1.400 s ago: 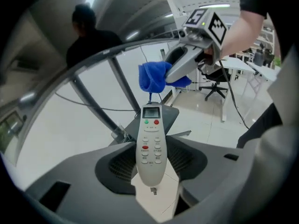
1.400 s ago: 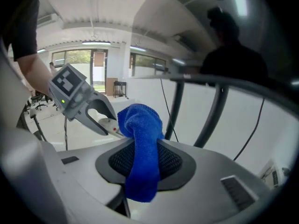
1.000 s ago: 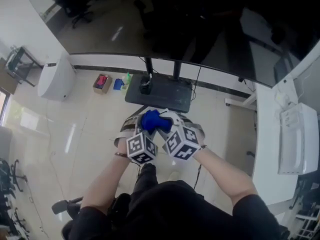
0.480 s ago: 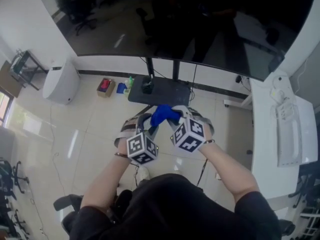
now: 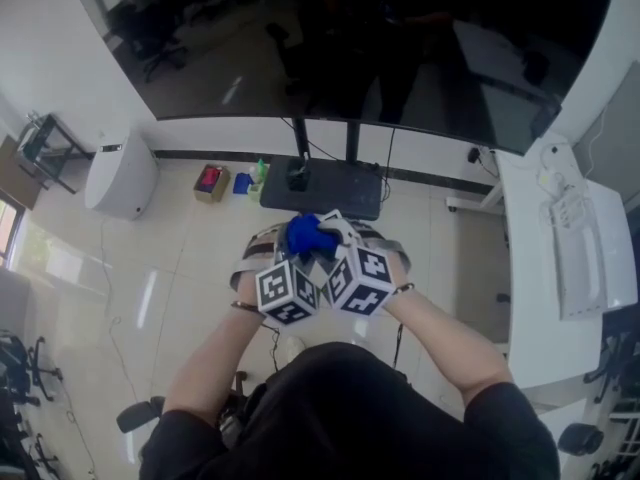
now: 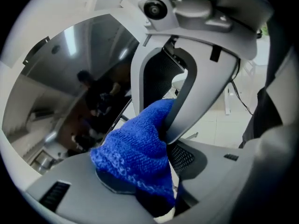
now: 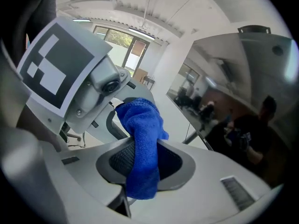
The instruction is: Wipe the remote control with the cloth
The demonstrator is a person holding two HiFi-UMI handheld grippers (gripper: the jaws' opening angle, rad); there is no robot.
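Hanging limp and light, the soft blue cloth (image 7: 140,125) sat pinched in the right tongs (image 7: 141,164), while the left tongs (image 6: 158,185) clamped what seemed the rigid remote control (image 6: 156,206) underneath.

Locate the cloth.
Head view centre, held up before the person's chest: the cloth is pinched in the right gripper and draped over the left gripper's jaws.

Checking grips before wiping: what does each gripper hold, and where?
The right gripper pinches the blue cloth by a bunched end. The left gripper has a dark thing between its jaws, mostly under the cloth; whether it grips it cannot be told.
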